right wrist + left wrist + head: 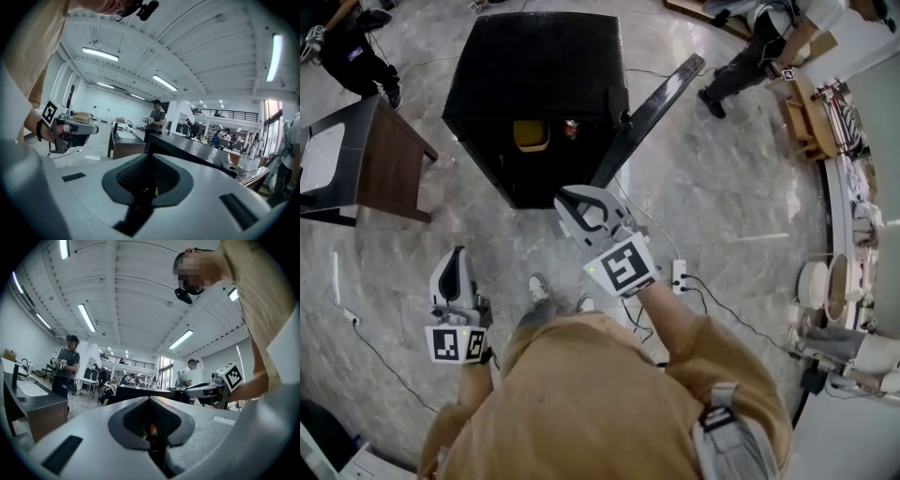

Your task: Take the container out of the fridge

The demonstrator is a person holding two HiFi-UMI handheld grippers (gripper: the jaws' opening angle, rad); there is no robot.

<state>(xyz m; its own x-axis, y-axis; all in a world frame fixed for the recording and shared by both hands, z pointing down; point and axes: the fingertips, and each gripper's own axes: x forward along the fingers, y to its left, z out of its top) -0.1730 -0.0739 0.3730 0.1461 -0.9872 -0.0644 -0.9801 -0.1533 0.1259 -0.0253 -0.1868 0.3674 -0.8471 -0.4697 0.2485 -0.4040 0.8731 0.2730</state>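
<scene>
A black fridge [534, 66] stands on the grey marble floor [722, 187], and its door [652, 103] is swung wide open to the right side of the head view. Inside the open compartment there are 2 things. The yellow container [531, 135] sits near the left wall of the compartment. A small red can [571, 128] sits just beside it, closer to the hinge side. Neither claw touches them.

The right claw [579, 204] is stretched out in front of the person and points toward the lower right corner of the fridge, close to the bottom edge of the door. Its own view shows the 2 jaws pressed together with nothing between them. The left claw [455, 261] is lower in the head view, well apart from the fridge and near the person's body. Its jaws are also pressed together and hold nothing. In the left gripper view a little yellow and red spot shows through the slit under the jaw tips.

A brown desk [389, 159] stands on the floor to the left of the fridge. A white power strip [680, 274] lies on the floor beside the person's right arm.
</scene>
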